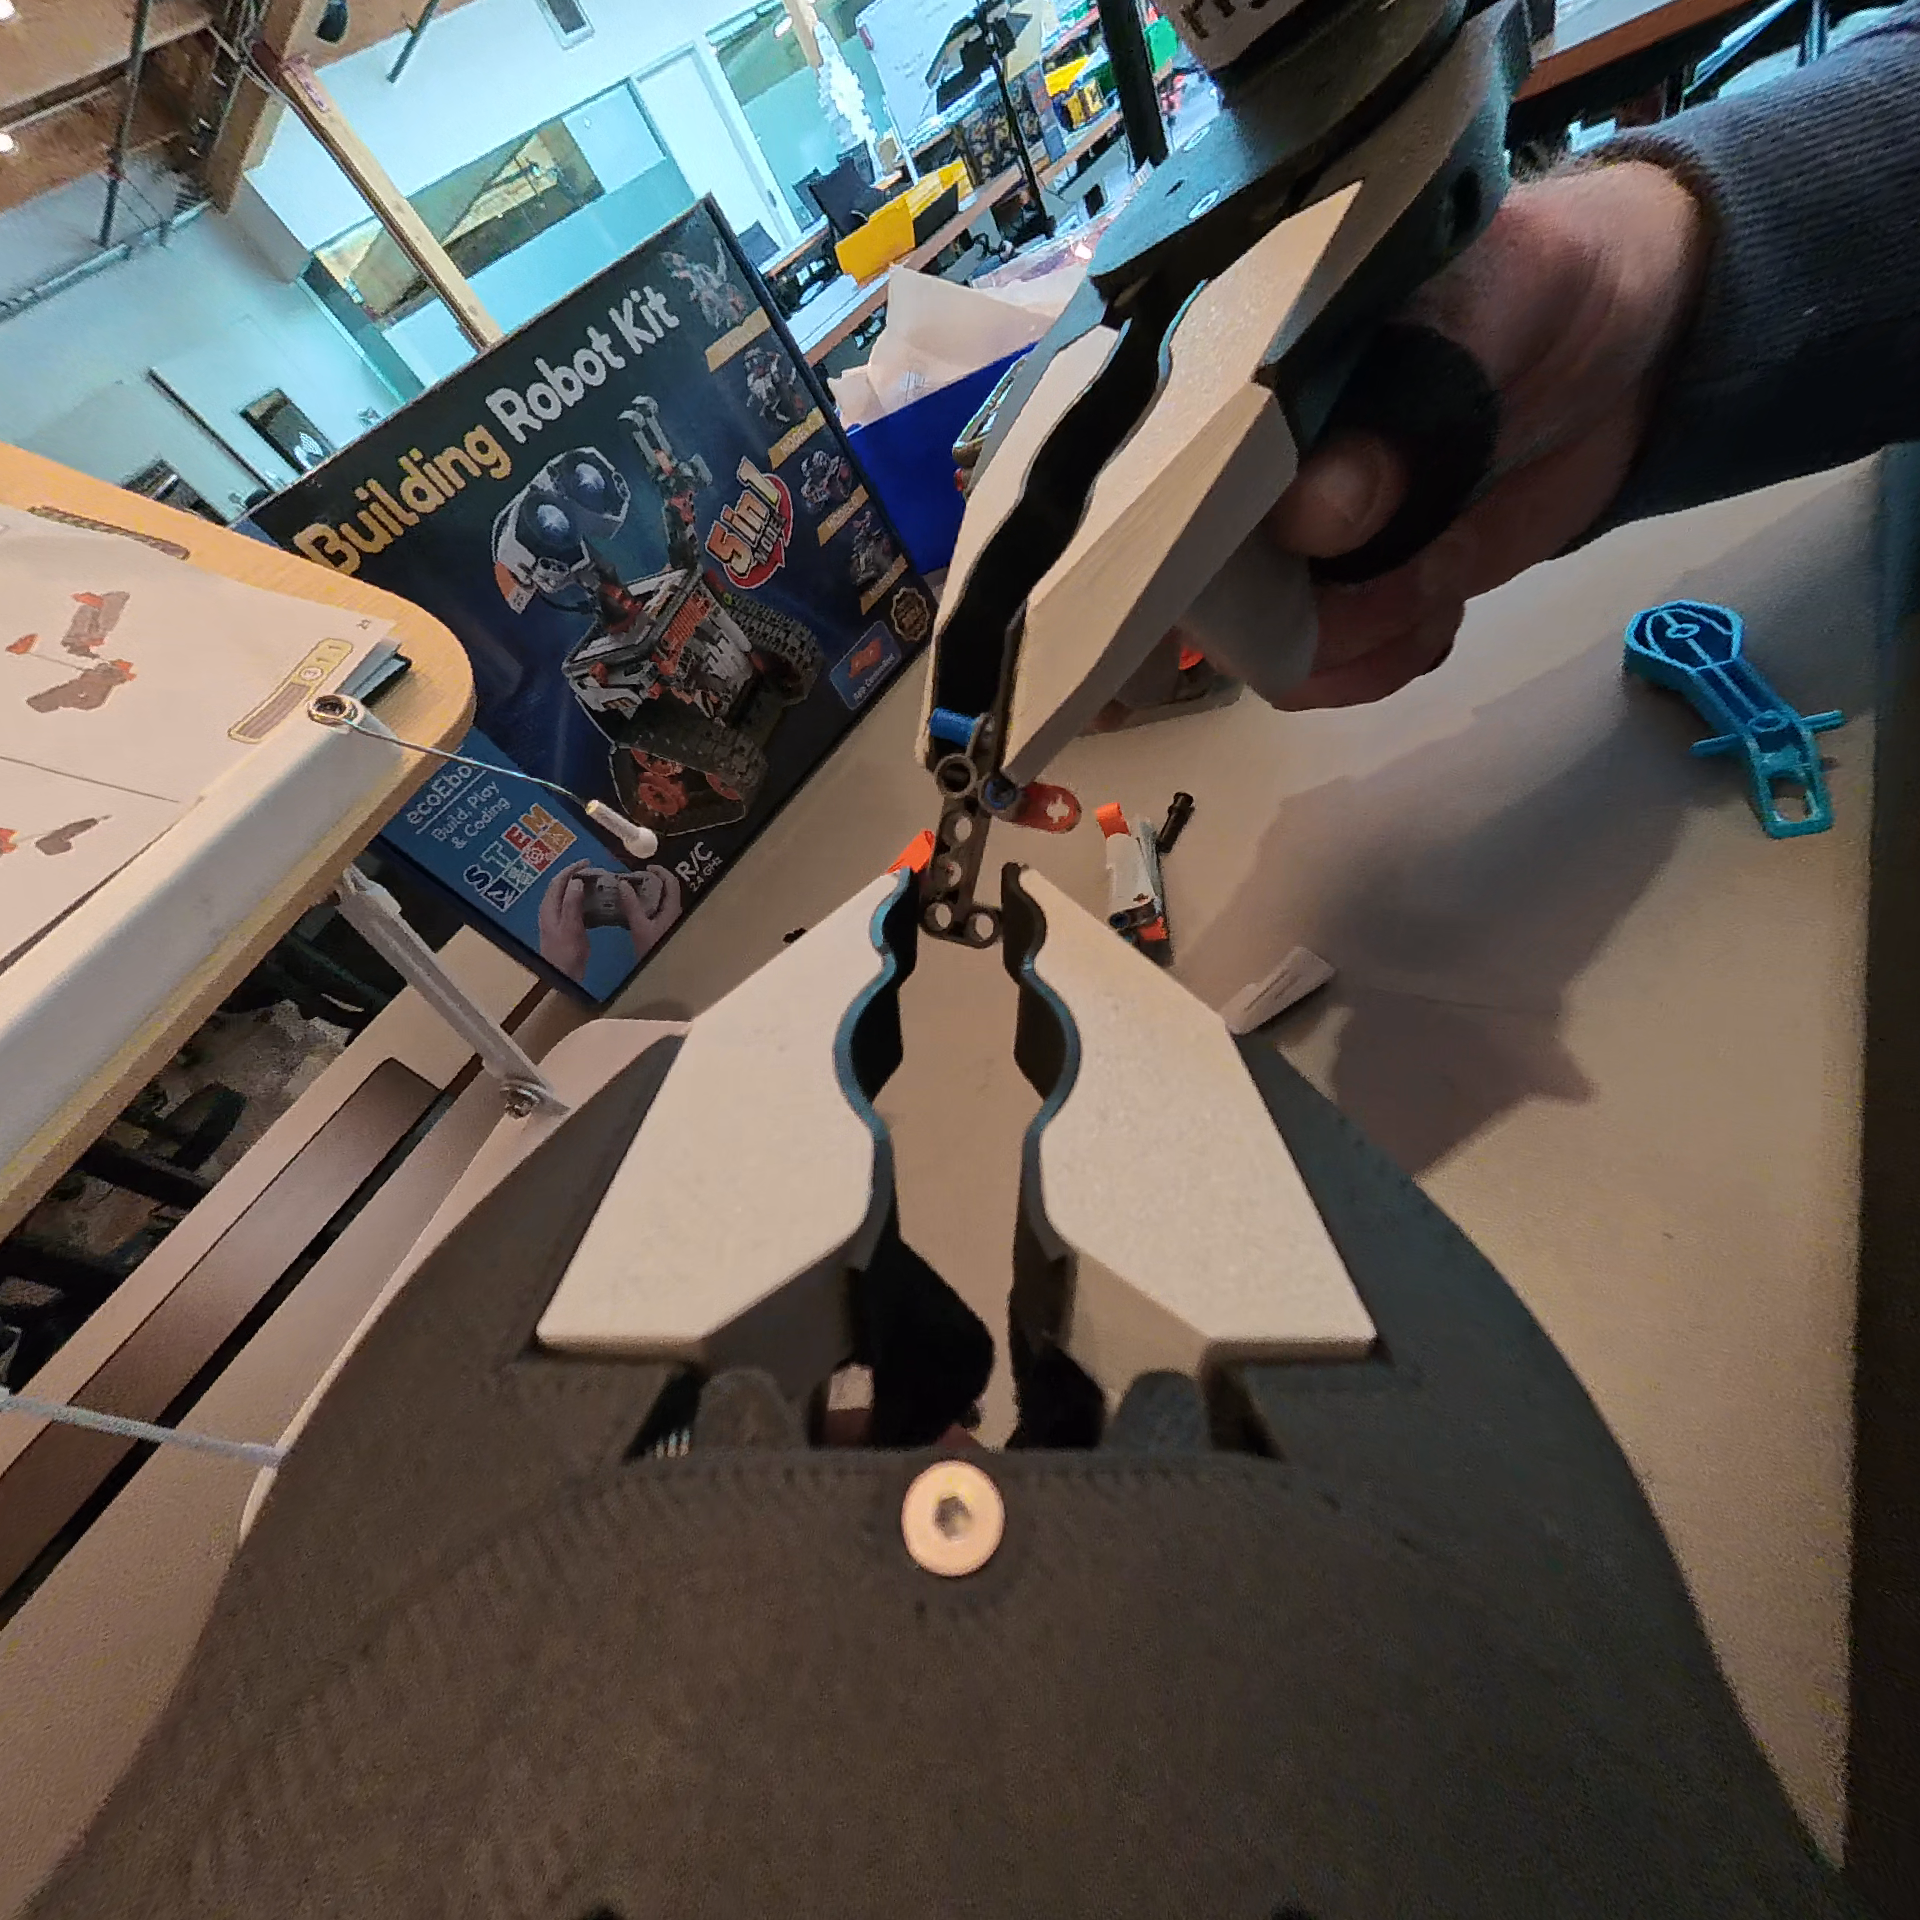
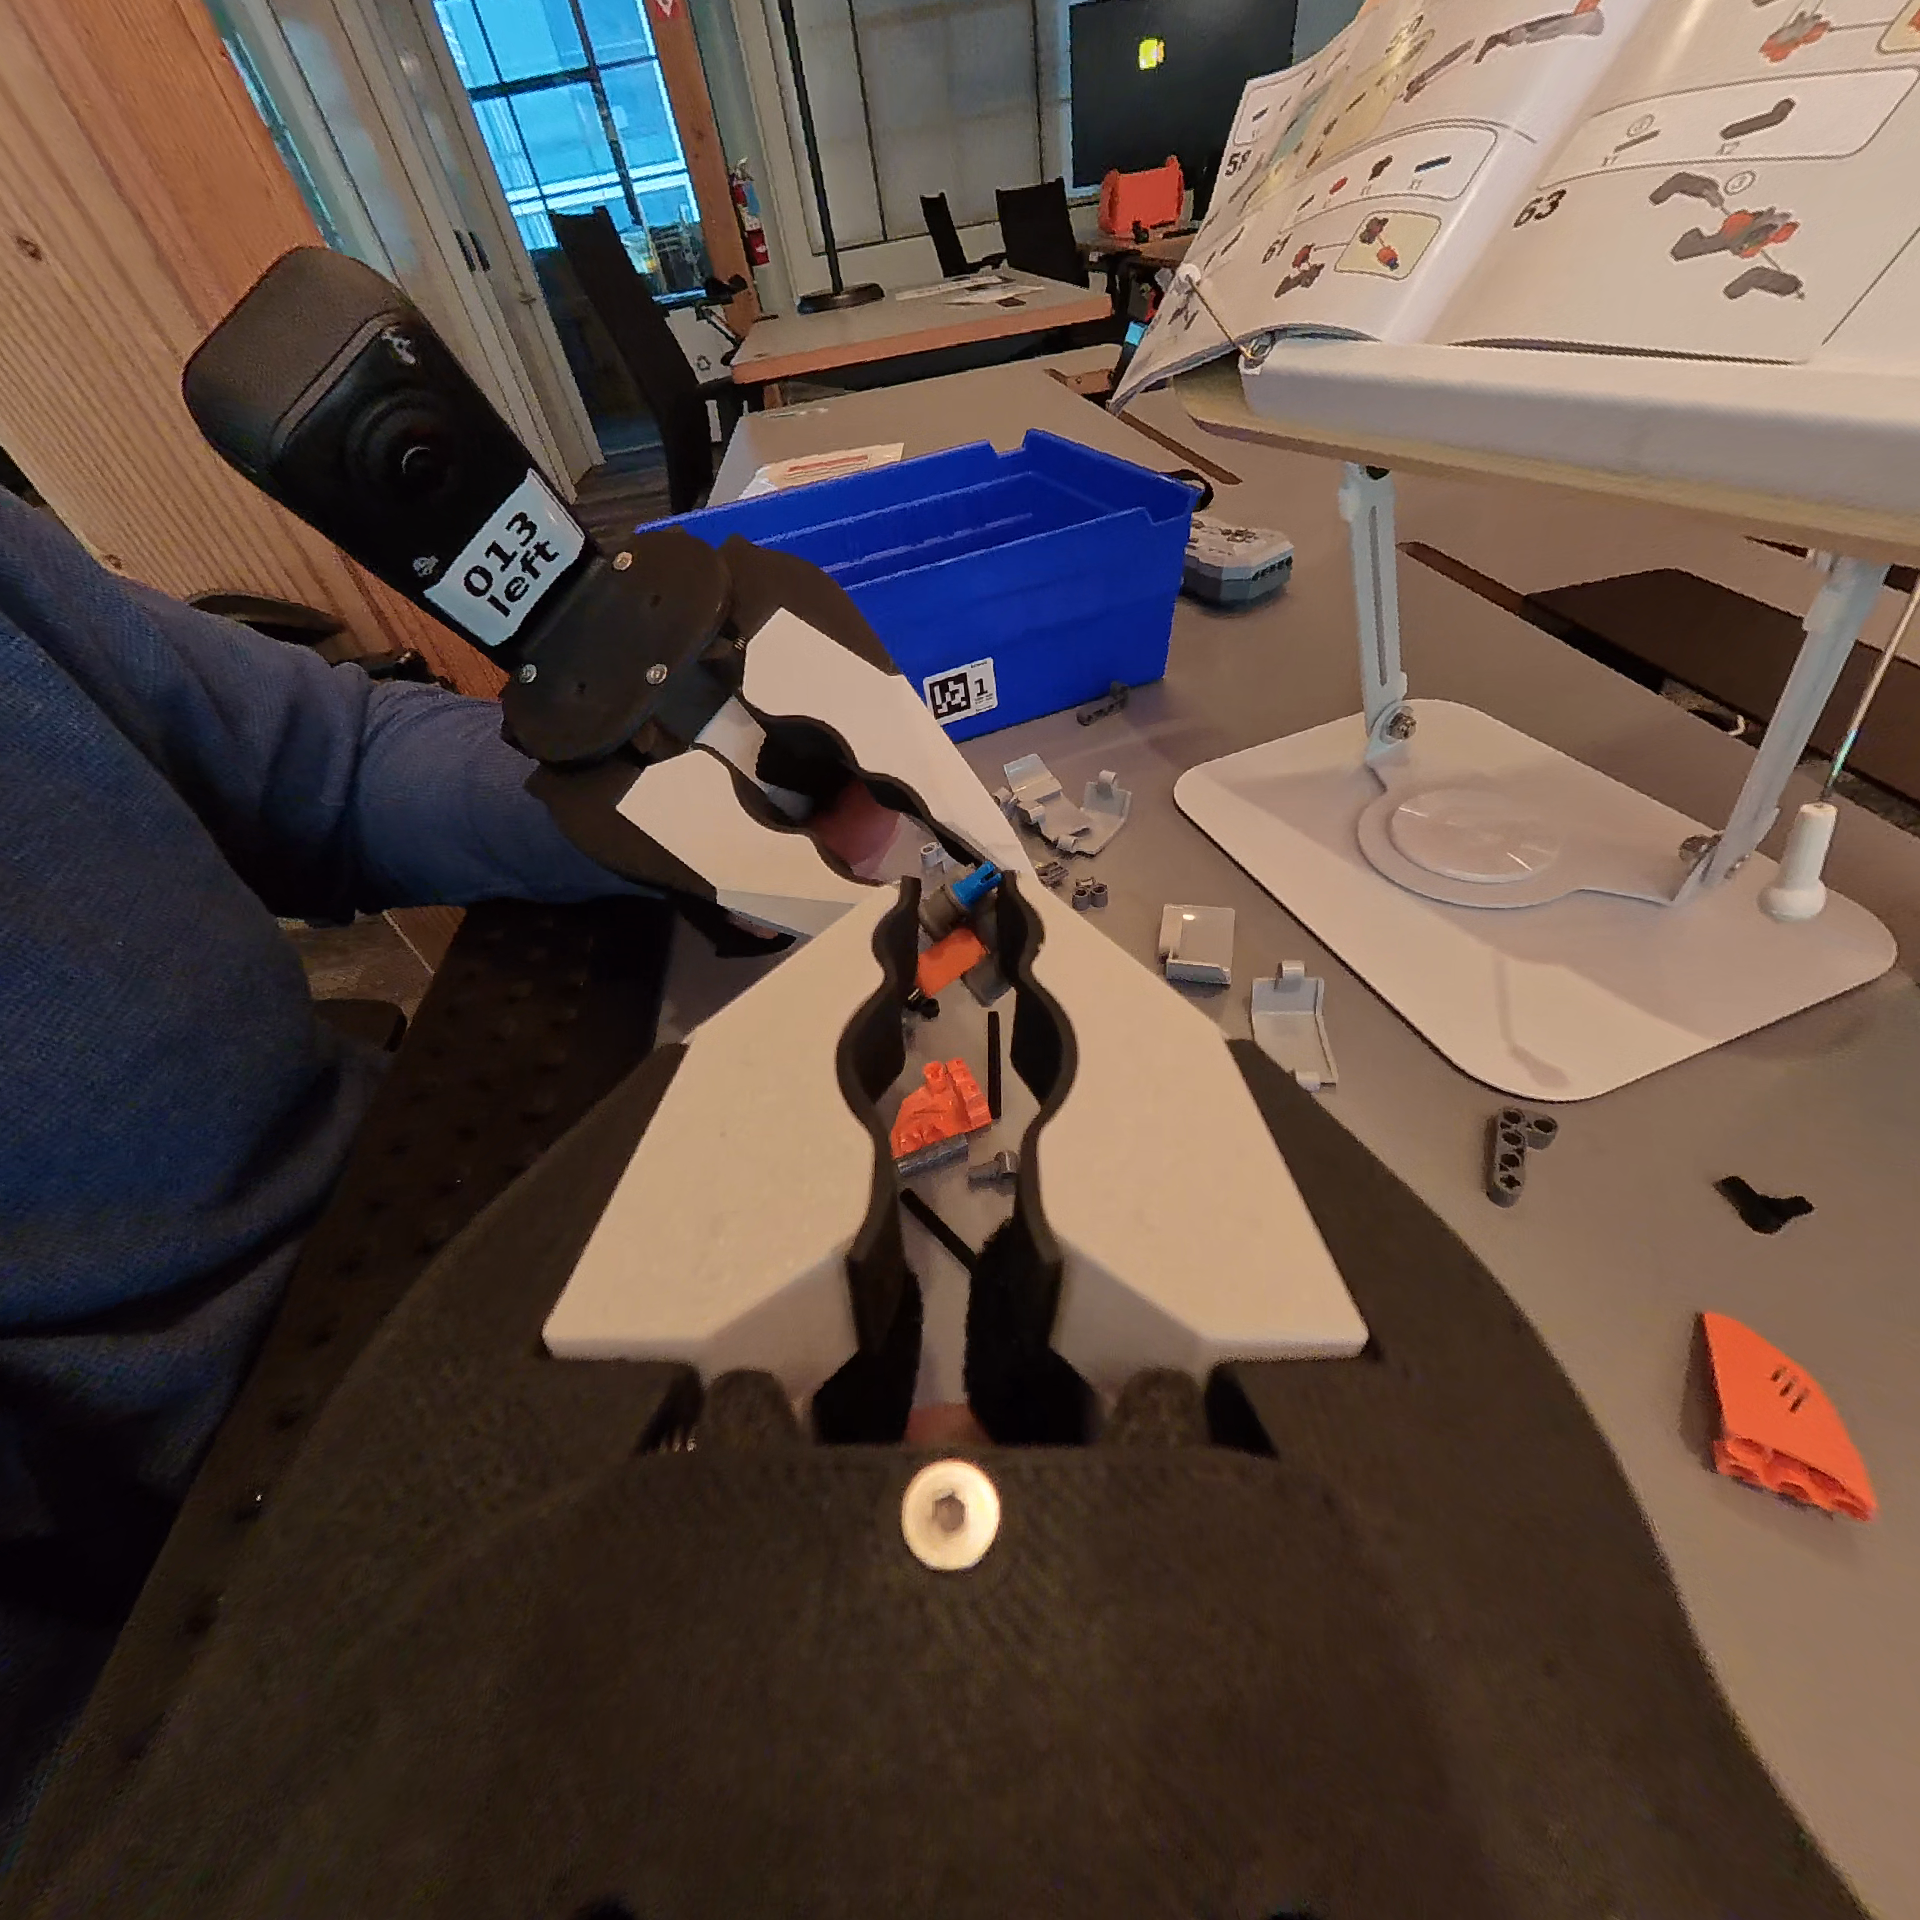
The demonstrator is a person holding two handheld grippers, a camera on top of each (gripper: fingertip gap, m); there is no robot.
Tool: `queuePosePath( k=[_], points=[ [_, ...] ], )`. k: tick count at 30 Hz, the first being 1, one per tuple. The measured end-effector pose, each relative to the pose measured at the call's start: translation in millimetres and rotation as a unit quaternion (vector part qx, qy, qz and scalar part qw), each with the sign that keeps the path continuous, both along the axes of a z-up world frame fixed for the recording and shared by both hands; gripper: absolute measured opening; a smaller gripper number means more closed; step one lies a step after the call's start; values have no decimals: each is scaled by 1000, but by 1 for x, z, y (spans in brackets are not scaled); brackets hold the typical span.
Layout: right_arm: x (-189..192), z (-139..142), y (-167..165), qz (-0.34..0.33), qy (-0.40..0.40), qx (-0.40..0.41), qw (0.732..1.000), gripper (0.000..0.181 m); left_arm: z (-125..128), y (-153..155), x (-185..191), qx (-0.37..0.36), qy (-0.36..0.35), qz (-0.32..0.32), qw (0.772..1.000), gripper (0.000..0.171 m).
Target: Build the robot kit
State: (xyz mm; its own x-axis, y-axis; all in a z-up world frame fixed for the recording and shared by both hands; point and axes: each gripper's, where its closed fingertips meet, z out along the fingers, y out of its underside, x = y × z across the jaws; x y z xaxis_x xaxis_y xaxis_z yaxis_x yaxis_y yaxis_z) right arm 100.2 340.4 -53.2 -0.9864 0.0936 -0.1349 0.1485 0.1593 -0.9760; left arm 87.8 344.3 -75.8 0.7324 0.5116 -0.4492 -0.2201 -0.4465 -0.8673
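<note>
**Two grippers meet on one grey beam**

At frame centre, the left gripper point(image 1: 961, 899) pinches the lower end of a dark grey perforated plastic beam point(image 1: 961, 831), its fingers nearly closed. The right gripper point(image 1: 977, 753), reaching in from the upper right, clamps the beam's top, where two blue pins point(image 1: 948, 724) sit. One turquoise plastic tool point(image 1: 1730, 707) lies right; one blue plastic bin point(image 2: 987, 582) sits behind.

At my twelve o'clock a blue bin point(image 2: 935, 582) sits on the worktop point(image 2: 1558, 1247); at two, an open booklet point(image 2: 1507, 177) on its white stand point(image 2: 1507, 914); at four, an orange panel point(image 2: 1782, 1418).
</note>
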Motion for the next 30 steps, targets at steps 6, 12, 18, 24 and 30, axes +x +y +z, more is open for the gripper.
queuePosePath(
  k=[6,12,18,24,30],
  points=[
    [-3,2,1,-12,-10,-6,1000,12,3,0,-3,-11,28,16,999,14],
    [-3,5,4,-17,19,-11,1000,12,4,2,-4,-8,28,20,999,19],
    [-4,8,8,-40,102,20,994,12,12,-5,-10,19,10,15,1000,32],
    [-16,15,14,-50,-25,-37,998,13,15,-1,-12,-50,101,48,992,30],
    [-19,21,16,-47,-90,-73,992,13,21,4,-15,-90,166,78,979,28]
  ],
)
